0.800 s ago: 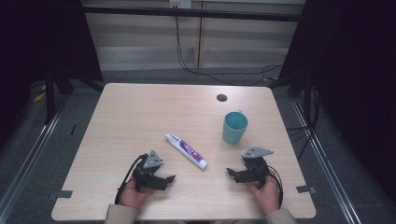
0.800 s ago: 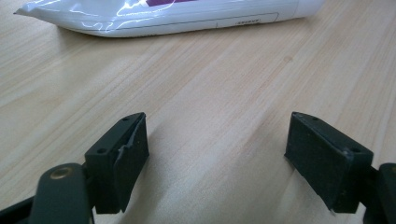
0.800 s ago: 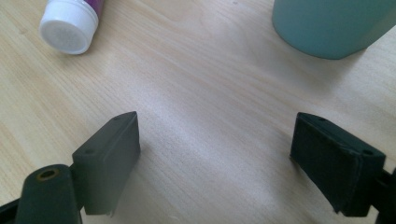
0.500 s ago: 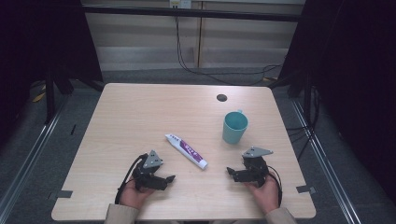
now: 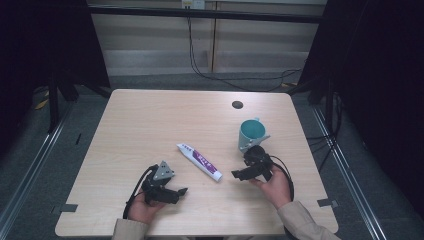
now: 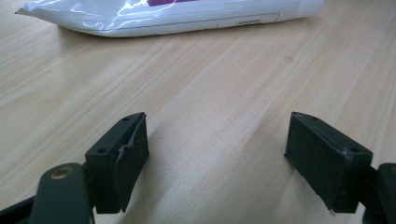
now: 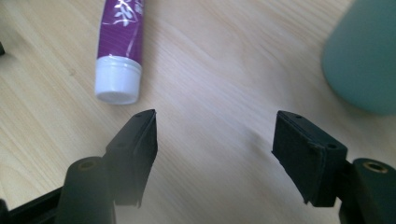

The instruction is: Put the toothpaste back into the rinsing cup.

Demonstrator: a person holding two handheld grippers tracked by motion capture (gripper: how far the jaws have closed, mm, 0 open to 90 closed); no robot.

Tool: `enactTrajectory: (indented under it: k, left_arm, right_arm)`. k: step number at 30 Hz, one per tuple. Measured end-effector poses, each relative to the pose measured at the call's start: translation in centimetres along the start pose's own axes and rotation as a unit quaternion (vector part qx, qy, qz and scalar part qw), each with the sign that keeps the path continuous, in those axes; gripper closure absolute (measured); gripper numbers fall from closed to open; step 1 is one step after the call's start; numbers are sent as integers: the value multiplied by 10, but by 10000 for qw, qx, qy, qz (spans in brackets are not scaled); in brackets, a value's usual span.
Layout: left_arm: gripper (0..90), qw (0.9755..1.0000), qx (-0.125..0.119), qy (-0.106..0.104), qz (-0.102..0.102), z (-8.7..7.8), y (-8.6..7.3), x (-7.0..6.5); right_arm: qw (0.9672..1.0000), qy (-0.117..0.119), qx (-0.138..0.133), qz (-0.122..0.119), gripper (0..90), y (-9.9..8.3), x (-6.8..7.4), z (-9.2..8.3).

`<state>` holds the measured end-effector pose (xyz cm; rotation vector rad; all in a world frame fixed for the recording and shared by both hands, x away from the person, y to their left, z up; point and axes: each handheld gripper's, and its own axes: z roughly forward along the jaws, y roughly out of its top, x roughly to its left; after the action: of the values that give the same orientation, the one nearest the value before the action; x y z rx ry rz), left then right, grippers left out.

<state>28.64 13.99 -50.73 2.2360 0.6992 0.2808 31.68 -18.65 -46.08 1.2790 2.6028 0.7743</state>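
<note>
The left gripper (image 5: 181,191) sits low near the front edge of the wooden table (image 5: 150,125), and its two black jaws stand wide apart with nothing between them. The right gripper (image 5: 235,174) is a bit farther in, close to the cap end of the toothpaste tube (image 5: 199,161), and its jaws are wide apart too, with only bare wood between them. In the right gripper view the tube (image 7: 119,42) lies just ahead and to the side, white cap (image 7: 117,85) toward the jaws, not touching them. In the left gripper view the tube (image 6: 177,16) lies flat across the top, shiny and white. The tube looks light and soft, so a hard squeeze could dent it or push paste toward the cap. Its skin looks smooth and may slip. The best place to hold it is probably near the cap, where it is round and firm, or across the middle with a soft pinch. Just behind the right gripper stands a teal cup (image 5: 252,134), upright and open at the top. It looks stiff and light and could tip if bumped. Farther back there is a small dark round hole (image 5: 237,104) in the table.
</note>
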Motion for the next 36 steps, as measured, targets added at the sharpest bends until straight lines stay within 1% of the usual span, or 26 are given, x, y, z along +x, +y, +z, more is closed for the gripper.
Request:
enactTrajectory:
  k: [1, 2, 3, 5, 7, 9, 12, 15, 18, 19, 20, 21, 22, 24, 26, 28, 30, 33, 36]
  left_arm:
    - [209, 10000, -1, -1, 0, 0, 0, 0]
    - [209, 10000, -7, 0, -2, 0, 0, 0]
    - [210, 10000, -1, 0, 0, 0, 0, 0]
    - [210, 10000, -1, -1, -2, 0, 0, 0]
    - [209, 10000, -1, 1, -4, 0, 0, 0]
    - [210, 10000, 2, 0, -1, 0, 0, 0]
    - [210, 10000, 0, -1, 0, 0, 0, 0]
    - [210, 10000, 2, -1, 0, 0, 0, 0]
    - [209, 10000, -2, 0, -3, 0, 0, 0]
    - [210, 10000, -2, 0, -3, 0, 0, 0]
    - [209, 10000, 3, 0, -4, 0, 0, 0]
    - [210, 10000, 9, 36, 37, 0, 0, 0]
    - [210, 10000, 11, -2, -5, 0, 0, 0]
    - [209, 10000, 4, 6, 10, 0, 0, 0]
    - [210, 10000, 4, 21, 25, 0, 0, 0]
    - [210, 10000, 5, 49, 31, 0, 0, 0]
    - [210, 10000, 3, 38, 20, 0, 0, 0]
    - [209, 10000, 1, 10, -15, 0, 0, 0]
    - [210, 10000, 7, 54, 30, 0, 0, 0]
  right_arm:
    - [9999, -23, 77, -81, 305, 6, 4, 2]
    - [9999, -32, 98, -136, 306, 9, 5, 4]
    - [9998, -20, 152, -121, 308, 13, 8, 6]
    - [9996, 3, 202, -203, 311, 20, 10, 7]
    - [9995, 46, 247, -193, 316, 24, 11, 8]
    - [9992, 71, 311, -226, 317, 34, 12, 9]
    - [9992, 188, 317, -167, 326, 42, 14, 9]
    - [9990, 225, 347, -190, 334, 51, 16, 12]
    - [9987, 185, 414, -246, 336, 60, 21, 17]
    - [9987, 185, 414, -246, 336, 60, 21, 17]
    - [9986, 180, 418, -271, 336, 65, 23, 21]
    - [9984, 210, 459, -270, 336, 68, 24, 23]
    - [9983, 244, 457, -278, 337, 70, 25, 24]
    - [9982, 288, 455, -250, 341, 74, 28, 26]
    - [9980, 267, 471, -310, 342, 79, 33, 28]
    - [9980, 240, 489, -331, 342, 83, 35, 30]
    - [9974, 254, 542, -401, 342, 87, 37, 33]
    - [9971, 242, 612, -389, 344, 90, 40, 38]
    - [9969, 248, 648, -362, 344, 91, 40, 44]
